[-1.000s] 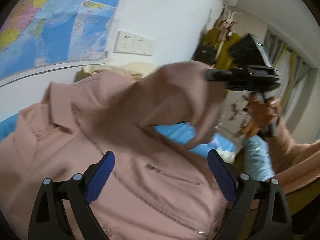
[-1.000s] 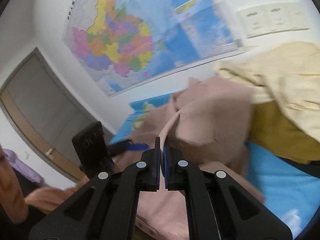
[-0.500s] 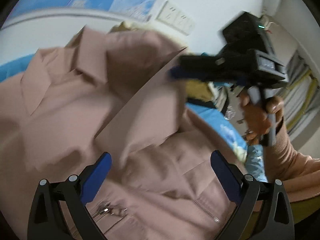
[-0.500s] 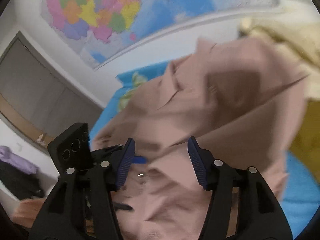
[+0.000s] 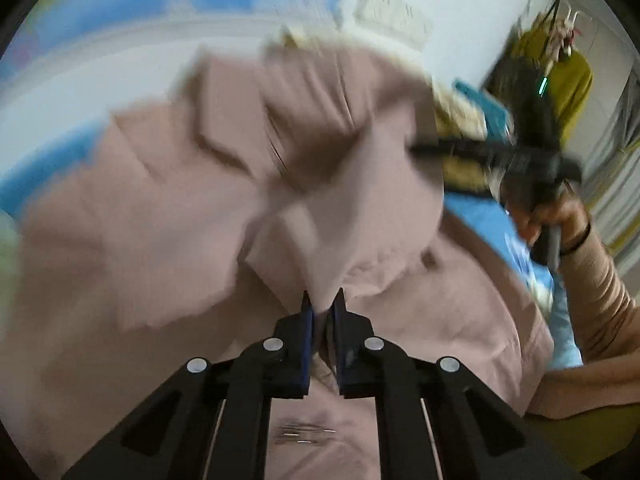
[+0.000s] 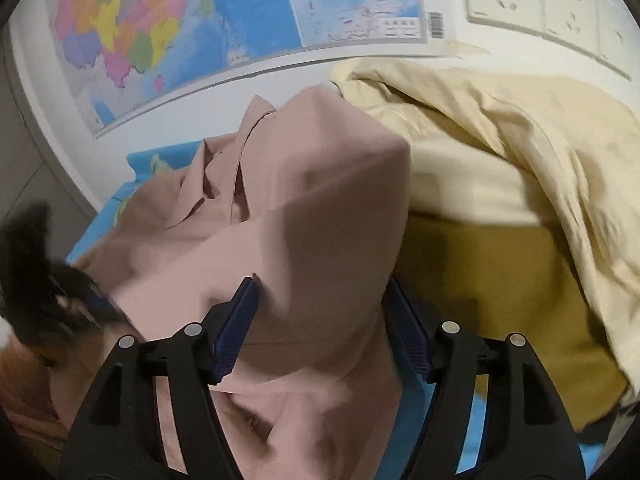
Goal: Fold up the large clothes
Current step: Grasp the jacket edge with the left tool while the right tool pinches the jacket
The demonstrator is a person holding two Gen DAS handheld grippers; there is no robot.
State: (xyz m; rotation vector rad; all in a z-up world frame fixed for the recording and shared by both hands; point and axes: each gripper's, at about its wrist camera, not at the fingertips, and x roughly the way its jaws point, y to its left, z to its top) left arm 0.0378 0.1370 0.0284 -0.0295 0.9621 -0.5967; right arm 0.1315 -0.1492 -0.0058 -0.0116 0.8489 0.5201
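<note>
- Your left gripper [image 5: 322, 304] has just snapped closed and it's pinching a fold of the pink jacket [image 5: 168, 216].
- Your right gripper [image 6: 320, 300] has just been opening; its jaws sit wide, with the jacket's folded-over sleeve between them, not squeezed.
- The jacket's spread on the blue map sheet [image 6: 160, 160], just beside the cream garment [image 6: 500, 140], below the wall map [image 6: 200, 20].
</note>
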